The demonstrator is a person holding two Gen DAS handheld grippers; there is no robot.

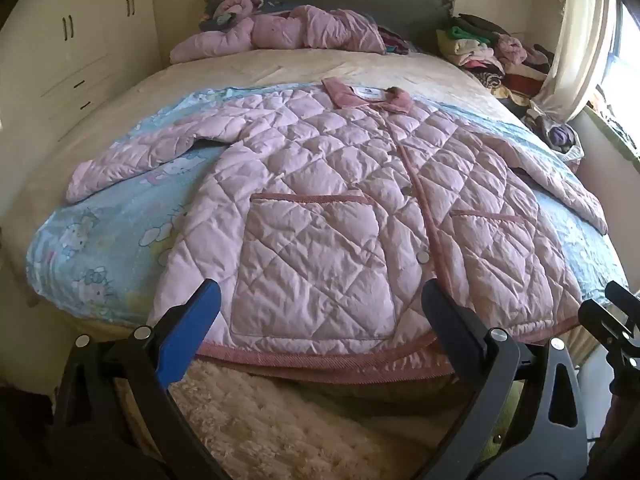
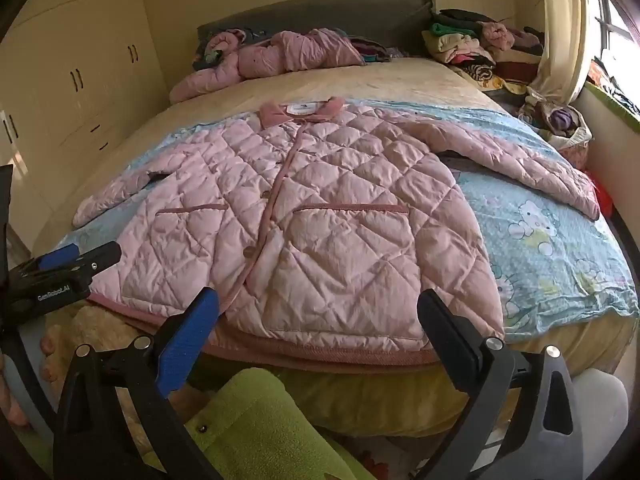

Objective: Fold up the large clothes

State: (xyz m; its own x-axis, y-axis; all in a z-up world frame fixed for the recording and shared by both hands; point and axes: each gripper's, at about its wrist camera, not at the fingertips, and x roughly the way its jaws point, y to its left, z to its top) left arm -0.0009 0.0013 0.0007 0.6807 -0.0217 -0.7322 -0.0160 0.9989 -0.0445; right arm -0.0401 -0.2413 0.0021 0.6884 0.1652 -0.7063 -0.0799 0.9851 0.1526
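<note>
A large pink quilted jacket (image 1: 332, 208) lies flat and face up on the bed, collar at the far end, both sleeves spread out, hem at the near edge. It also shows in the right wrist view (image 2: 312, 216). My left gripper (image 1: 320, 304) is open and empty, hovering just above the hem at the left front pocket. My right gripper (image 2: 318, 308) is open and empty, just in front of the hem on the jacket's right half. The left gripper shows at the left edge of the right wrist view (image 2: 76, 260); the right gripper's tip shows at the left wrist view's right edge (image 1: 616, 312).
The jacket rests on a light blue cartoon-print sheet (image 2: 560, 248) over a beige bed (image 1: 280, 68). Another pink quilted garment (image 1: 280, 32) lies at the headboard. Piles of clothes (image 1: 492, 56) sit at the far right by the curtain. White wardrobes (image 1: 72, 48) stand left. A fluffy rug (image 1: 280, 420) lies below.
</note>
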